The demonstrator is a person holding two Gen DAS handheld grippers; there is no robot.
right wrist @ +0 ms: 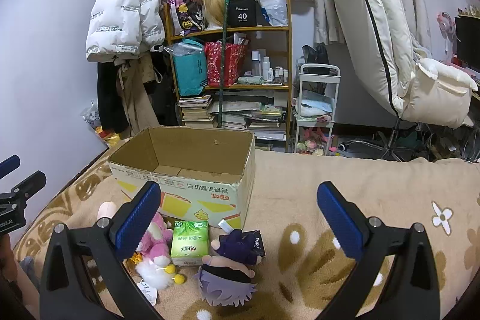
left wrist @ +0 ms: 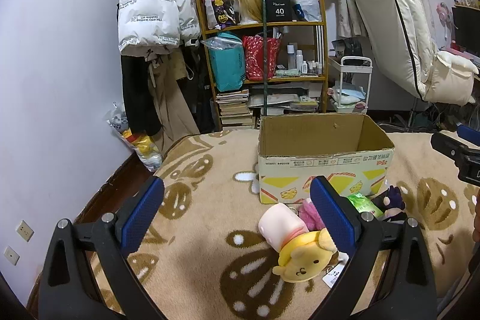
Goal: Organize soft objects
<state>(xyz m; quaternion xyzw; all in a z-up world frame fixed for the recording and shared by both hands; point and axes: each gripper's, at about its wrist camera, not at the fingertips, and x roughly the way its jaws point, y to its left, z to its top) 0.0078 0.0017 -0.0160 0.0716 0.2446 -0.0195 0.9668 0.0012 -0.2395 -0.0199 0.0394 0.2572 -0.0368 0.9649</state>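
An open, empty cardboard box (left wrist: 324, 161) stands on the patterned blanket; it also shows in the right wrist view (right wrist: 186, 170). In front of it lie soft objects: a yellow bear plush with a pink body (left wrist: 300, 254), a pink plush (right wrist: 156, 239), a green tissue pack (right wrist: 189, 242) and a purple-haired doll (right wrist: 231, 269). My left gripper (left wrist: 237, 215) is open, just left of and above the yellow plush. My right gripper (right wrist: 240, 218) is open above the purple-haired doll. Neither holds anything.
A beige blanket (right wrist: 330, 176) covers the bed. Behind it stand a cluttered wooden shelf (left wrist: 264, 56), hanging coats (left wrist: 150, 5), a white trolley (right wrist: 318, 98) and a cream chair (right wrist: 390, 50). A bag of toys (left wrist: 138, 140) sits by the wall.
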